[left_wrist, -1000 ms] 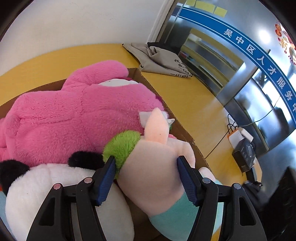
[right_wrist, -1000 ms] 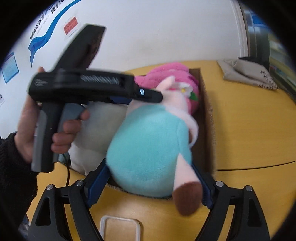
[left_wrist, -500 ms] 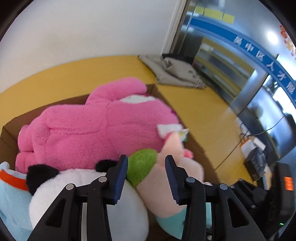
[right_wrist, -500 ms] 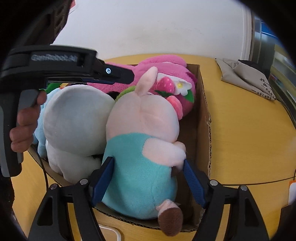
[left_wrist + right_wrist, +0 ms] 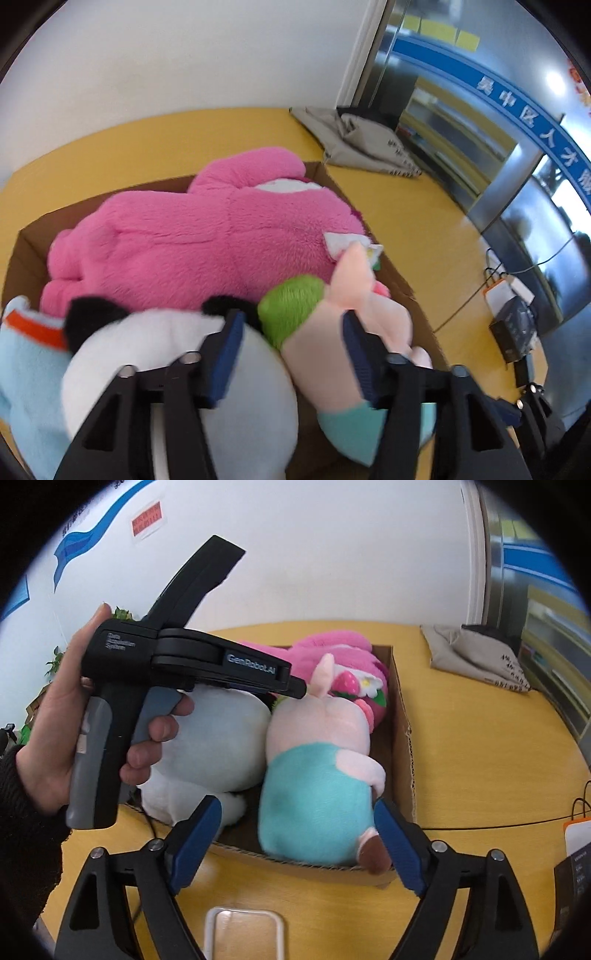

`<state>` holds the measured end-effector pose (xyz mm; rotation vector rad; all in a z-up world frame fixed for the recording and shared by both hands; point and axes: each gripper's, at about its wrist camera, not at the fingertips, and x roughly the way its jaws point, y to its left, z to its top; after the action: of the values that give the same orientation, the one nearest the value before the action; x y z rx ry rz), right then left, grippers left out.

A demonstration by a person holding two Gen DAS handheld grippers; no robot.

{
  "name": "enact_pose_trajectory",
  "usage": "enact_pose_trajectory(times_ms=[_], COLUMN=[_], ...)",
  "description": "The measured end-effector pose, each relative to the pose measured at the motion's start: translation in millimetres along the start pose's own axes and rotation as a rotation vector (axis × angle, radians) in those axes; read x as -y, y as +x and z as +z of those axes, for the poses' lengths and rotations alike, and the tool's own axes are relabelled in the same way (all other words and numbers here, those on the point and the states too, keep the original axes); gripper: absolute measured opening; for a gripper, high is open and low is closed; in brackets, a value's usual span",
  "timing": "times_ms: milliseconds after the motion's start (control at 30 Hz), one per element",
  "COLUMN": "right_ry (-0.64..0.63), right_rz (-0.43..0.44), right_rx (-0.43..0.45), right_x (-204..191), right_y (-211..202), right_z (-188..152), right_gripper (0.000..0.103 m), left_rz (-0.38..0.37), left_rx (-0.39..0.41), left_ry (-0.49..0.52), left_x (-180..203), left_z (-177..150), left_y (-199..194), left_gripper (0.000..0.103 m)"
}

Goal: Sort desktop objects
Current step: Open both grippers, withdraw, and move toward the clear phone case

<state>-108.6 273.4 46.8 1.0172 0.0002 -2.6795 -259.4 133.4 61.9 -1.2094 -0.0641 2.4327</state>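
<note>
Both your grippers, left gripper (image 5: 291, 354) and right gripper (image 5: 297, 845), just opened wide (nothing gripped), and the pig plush (image 5: 317, 771) lies in the cardboard box (image 5: 402, 746) against its right wall.

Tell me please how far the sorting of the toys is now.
Done: the pink plush, the panda and the pig doll all lie in the cardboard box. In hand: nothing; the left claw and the right claw are open, their jaws having just opened. Left: a small clear tray on the table in front of the box, if it belongs to the job.
</note>
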Motion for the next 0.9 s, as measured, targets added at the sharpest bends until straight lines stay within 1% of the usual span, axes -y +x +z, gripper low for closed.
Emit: enact_pose_trajectory(times_ms=[33, 100, 133, 200, 300, 367, 467, 533, 633, 833, 900], right_ry=[-0.001, -0.003, -0.006, -0.004, 0.004, -0.001, -0.008, -0.011, -0.018, -0.023, -0.029], right_rz=[-0.028, -0.082, -0.099, -0.119, -0.125, -0.130, -0.141, -0.151, -0.165, -0.177, -0.178], right_rx=[0.022, 0.057, 0.068, 0.078, 0.092, 0.096, 0.100, 0.103, 0.102, 0.100, 0.101], right_x=[-5, -15, -19, -27, -39, -48, -56, -62, -68, -74, -77], right_y=[-3, -9, -10, -11, -15, -20, -25, -31, -40, -54, -57], right_z=[-2, -5, -7, -9, -11, -13, -15, -17, -20, -25, -26], right_gripper=[0.089, 0.095, 0.102, 0.102, 0.102, 0.102, 0.102, 0.102, 0.102, 0.102, 0.102], left_rz=[0.010, 0.051, 0.071, 0.106, 0.149, 0.203, 0.271, 0.301, 0.293, 0.303, 0.294], left_rx=[0.040, 0.113, 0.140, 0.193, 0.226, 0.229, 0.228, 0.233, 0.237, 0.252, 0.251], left_ry=[-0.005, -0.010, -0.012, -0.032, -0.057, -0.051, -0.057, -0.076, -0.097, -0.093, -0.092], left_x=[-3, -8, -11, -19, -30, -35, -42, -47, -51, -48, -44], left_z=[-10, -32, -43, -68, -108, -132, -157, -170, -182, -195, -199], left_y=[-20, -61, -77, -110, -144, -156, -164, -169, -176, -186, -188], left_gripper=[0.092, 0.096, 0.099, 0.103, 0.103, 0.103, 0.103, 0.103, 0.103, 0.103, 0.103])
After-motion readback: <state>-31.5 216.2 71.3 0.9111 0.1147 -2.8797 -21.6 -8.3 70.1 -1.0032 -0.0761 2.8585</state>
